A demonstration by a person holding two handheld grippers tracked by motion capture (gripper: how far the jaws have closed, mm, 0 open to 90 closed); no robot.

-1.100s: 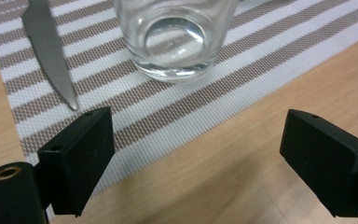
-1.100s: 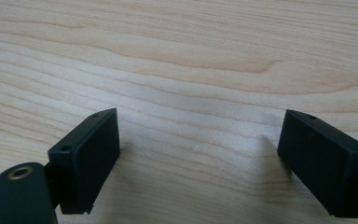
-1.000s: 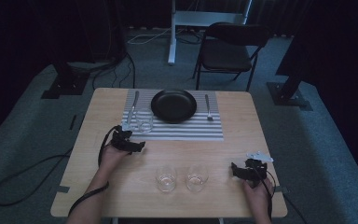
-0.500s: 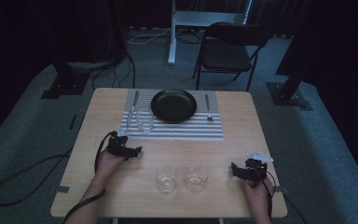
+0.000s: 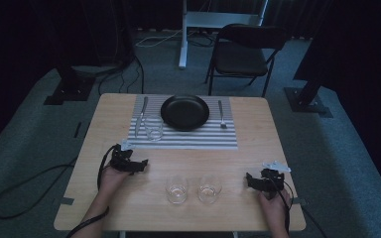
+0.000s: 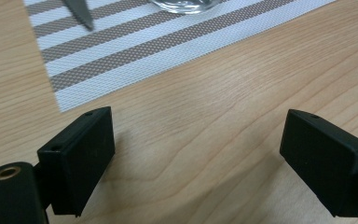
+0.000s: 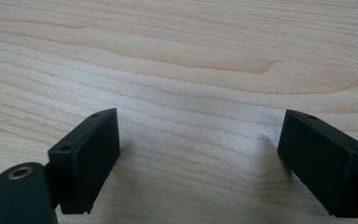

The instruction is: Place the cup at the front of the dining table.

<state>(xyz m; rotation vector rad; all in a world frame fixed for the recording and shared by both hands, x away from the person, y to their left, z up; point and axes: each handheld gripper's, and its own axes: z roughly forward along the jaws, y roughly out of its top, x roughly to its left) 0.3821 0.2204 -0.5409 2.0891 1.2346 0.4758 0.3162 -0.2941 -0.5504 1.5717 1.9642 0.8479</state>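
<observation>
Two small clear drinking glasses stand side by side in the lower middle of the high view, one to the left point(image 5: 176, 190) and one to the right point(image 5: 209, 188), on the pale wooden desk point(image 5: 258, 139) between the two grippers. A third clear glass point(image 5: 153, 128) stands on the grey-and-white striped placemat point(image 5: 188, 139) in the upper middle, just right of a metal knife point(image 5: 140, 115) and left of the round black plate point(image 5: 184, 111); a metal fork point(image 5: 221, 113) lies right of the plate. So: three glasses, one plate, one knife, one fork, one mat.

The left gripper point(image 5: 138, 166) rests lower left of the mat, its jaws spread wide over bare wood and empty. The right gripper point(image 5: 252, 180) sits at the lower right, jaws likewise wide and empty.

The near glasses are probably light, rigid, slick and breakable. A hold across the side wall around mid-height, with gentle pressure, seems safest; pinching the rim risks tipping or slipping.
</observation>
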